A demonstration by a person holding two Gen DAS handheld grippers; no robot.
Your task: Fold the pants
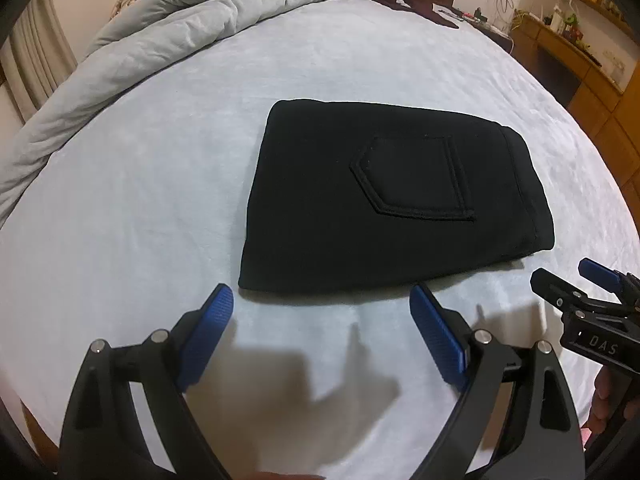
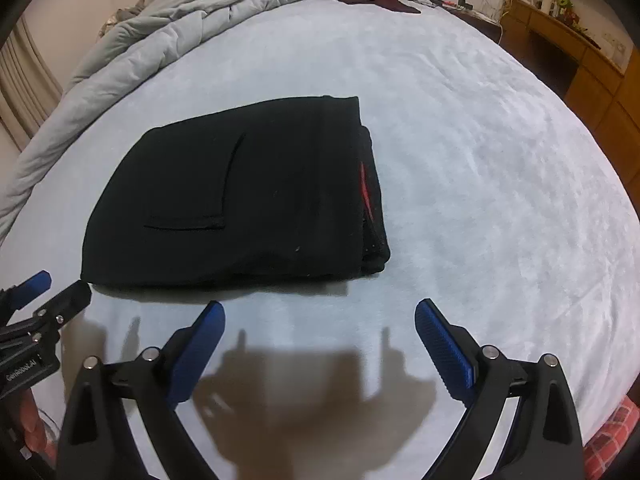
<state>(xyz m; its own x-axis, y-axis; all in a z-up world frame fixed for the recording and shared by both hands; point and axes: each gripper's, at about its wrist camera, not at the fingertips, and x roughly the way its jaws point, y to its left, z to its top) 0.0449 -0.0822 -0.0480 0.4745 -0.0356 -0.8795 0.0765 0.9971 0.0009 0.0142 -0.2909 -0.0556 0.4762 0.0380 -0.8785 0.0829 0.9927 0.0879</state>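
Black pants [image 1: 384, 200] folded into a compact stack, lying mid-bed [image 1: 160, 184], pocket up. Left tool [image 1: 320, 328] and right tool [image 2: 320, 336] both released, empty, hovering just short of near edge.

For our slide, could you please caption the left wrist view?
Folded black pants lie on the bed; the open left tool hovers nearby.

Both wrist views look steeply down, sharing the pants [image 1: 384, 200]

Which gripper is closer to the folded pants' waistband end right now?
Right. The right gripper hangs open just short of the waistband end; the left gripper, also open, sits nearer the opposite folded end of the pants.
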